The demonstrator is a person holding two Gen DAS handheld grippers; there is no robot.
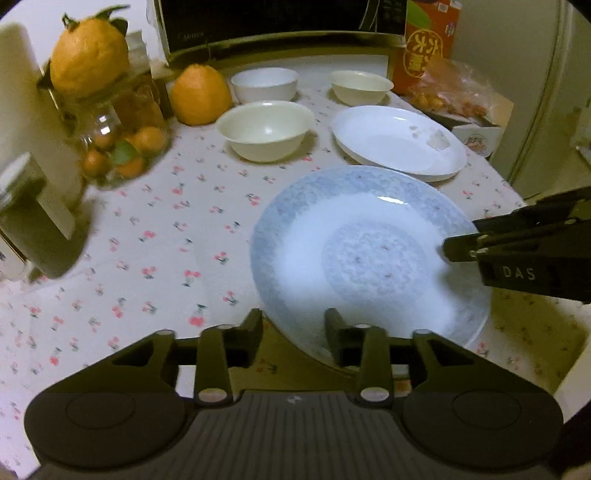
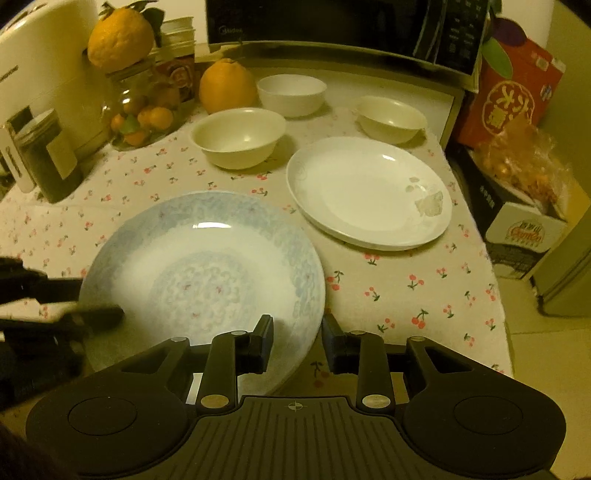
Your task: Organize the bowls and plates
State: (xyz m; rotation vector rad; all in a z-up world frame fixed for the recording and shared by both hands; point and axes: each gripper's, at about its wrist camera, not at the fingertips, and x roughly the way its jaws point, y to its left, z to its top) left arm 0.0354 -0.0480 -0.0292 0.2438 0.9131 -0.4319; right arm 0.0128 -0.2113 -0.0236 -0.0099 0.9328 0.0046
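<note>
The blue-patterned plate (image 1: 369, 254) lies on the cherry-print tablecloth (image 1: 155, 236), in front of the white plate (image 2: 369, 192). The left gripper (image 1: 293, 328) and the right gripper (image 2: 297, 332) each straddle the patterned plate's rim on opposite sides, fingers apart, pads not pressing. Three bowls sit behind both plates: the cream bowl (image 1: 265, 129) nearest.

"DAS" stands in pale letters on the right gripper (image 1: 445, 251) at right of the left view. "Midea" marks the microwave (image 2: 332, 22) at top. "ComCo" shows on the box (image 2: 524, 232) at right.
</note>
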